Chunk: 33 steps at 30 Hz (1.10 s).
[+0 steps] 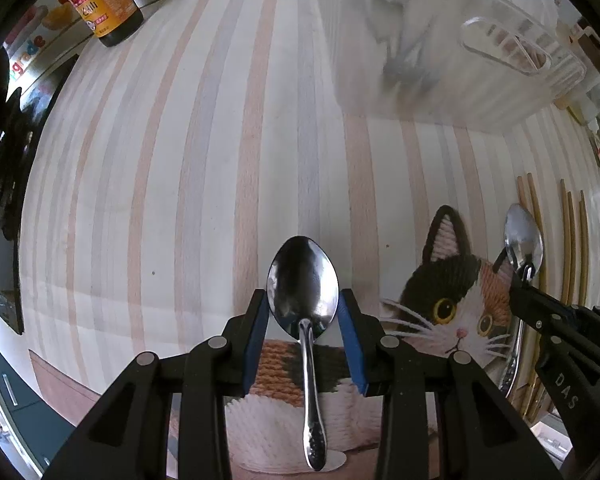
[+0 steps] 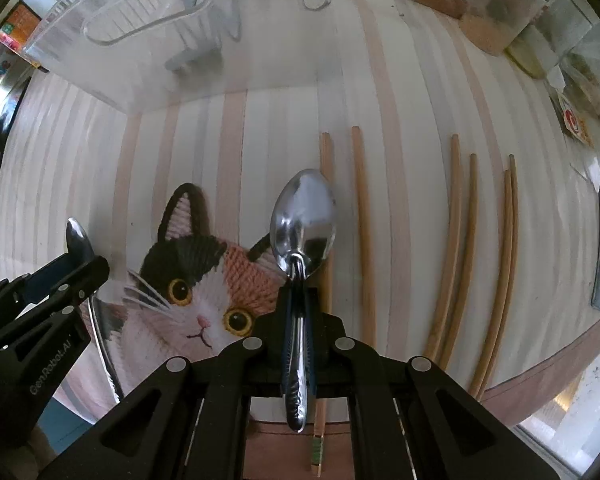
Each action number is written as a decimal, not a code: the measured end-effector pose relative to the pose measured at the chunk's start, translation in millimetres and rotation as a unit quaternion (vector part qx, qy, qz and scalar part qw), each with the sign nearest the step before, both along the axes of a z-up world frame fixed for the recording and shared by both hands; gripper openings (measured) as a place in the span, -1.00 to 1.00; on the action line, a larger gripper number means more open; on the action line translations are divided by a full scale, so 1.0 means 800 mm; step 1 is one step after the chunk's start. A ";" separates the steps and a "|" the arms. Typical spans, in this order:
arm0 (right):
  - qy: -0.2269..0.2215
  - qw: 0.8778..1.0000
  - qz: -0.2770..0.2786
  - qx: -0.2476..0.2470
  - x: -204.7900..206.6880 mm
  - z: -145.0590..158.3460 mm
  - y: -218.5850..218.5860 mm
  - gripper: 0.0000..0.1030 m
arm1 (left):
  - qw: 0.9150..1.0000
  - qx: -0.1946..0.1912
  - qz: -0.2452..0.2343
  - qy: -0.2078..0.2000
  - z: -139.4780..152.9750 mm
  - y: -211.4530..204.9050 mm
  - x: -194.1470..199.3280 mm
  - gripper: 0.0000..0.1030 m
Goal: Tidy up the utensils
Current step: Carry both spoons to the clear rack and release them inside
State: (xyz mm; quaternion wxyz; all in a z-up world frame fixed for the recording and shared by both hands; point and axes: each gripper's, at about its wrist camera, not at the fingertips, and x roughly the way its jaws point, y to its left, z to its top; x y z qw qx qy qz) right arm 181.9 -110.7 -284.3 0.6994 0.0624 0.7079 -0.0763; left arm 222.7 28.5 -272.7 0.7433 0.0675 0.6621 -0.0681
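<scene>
Nearest the left wrist camera, the left claw (image 1: pixel 304 316) has a steel spoon (image 1: pixel 304 300) between its blue pads (image 1: pixel 260 332). The bowl sits in the gap and the handle hangs back toward the lens. The jaws look partly closed around the bowl's widest part, but whether the pads actually press on it cannot be told. In the right wrist view, the right claw (image 2: pixel 298 292) is clenched tight on the neck of a second spoon (image 2: pixel 304 216), with the bowl pointing forward. Both claws hang above a cat-print mat (image 2: pixel 204 280) on the striped surface (image 1: pixel 180 160), side by side and a little apart.

The step in hand appears to be the carrying stage: two spoons lifted, neither yet placed.

Beyond the right claw, several wooden chopsticks (image 2: pixel 362 232) lie loose in rough parallel on the surface, still unsorted.

Farthest off stands a clear plastic organizer bin (image 1: pixel 440 40) with a slotted handle. Something grey shows blurred through its wall, perhaps utensils already inside; it is too hazy to name.

The next move likely calls for bringing each spoon over the bin's rim and lowering it in before release, with the left grip confirmed first. A brown bottle (image 1: pixel 104 4) stands well apart.
</scene>
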 end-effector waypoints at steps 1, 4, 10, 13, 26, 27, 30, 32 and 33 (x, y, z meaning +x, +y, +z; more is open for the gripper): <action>-0.002 1.000 -0.001 0.001 0.001 0.000 0.001 -0.88 | 1.000 0.000 0.000 -0.002 0.002 0.000 -0.001 -0.39; -0.011 1.000 -0.007 0.005 -0.002 0.005 0.003 -0.95 | 1.000 0.001 -0.002 -0.010 0.013 0.002 -0.002 -0.39; -0.028 0.999 -0.010 0.018 0.003 0.022 0.006 -0.95 | 0.999 0.004 -0.008 -0.032 0.040 0.005 -0.002 -0.39; -0.035 0.999 -0.016 0.029 0.007 0.029 0.006 -0.95 | 0.999 0.006 -0.010 -0.046 0.057 0.008 -0.001 -0.39; -0.091 0.994 -0.021 0.055 0.031 0.098 -0.006 -0.95 | 0.995 -0.010 -0.009 -0.103 0.128 0.012 -0.001 -0.39; -0.097 0.993 -0.020 0.056 0.036 0.105 -0.006 -0.95 | 0.994 -0.011 -0.009 -0.108 0.133 0.011 0.000 -0.39; -0.115 0.992 -0.016 0.058 0.032 0.124 -0.011 -0.96 | 0.992 -0.020 -0.007 -0.123 0.155 0.010 -0.001 -0.39; -0.126 0.990 -0.013 0.060 0.031 0.136 -0.012 -0.95 | 0.991 -0.027 -0.005 -0.135 0.173 0.011 0.000 -0.39; -0.133 0.989 -0.012 0.061 0.025 0.145 -0.015 -0.95 | 0.990 -0.031 -0.004 -0.139 0.181 0.011 0.001 -0.39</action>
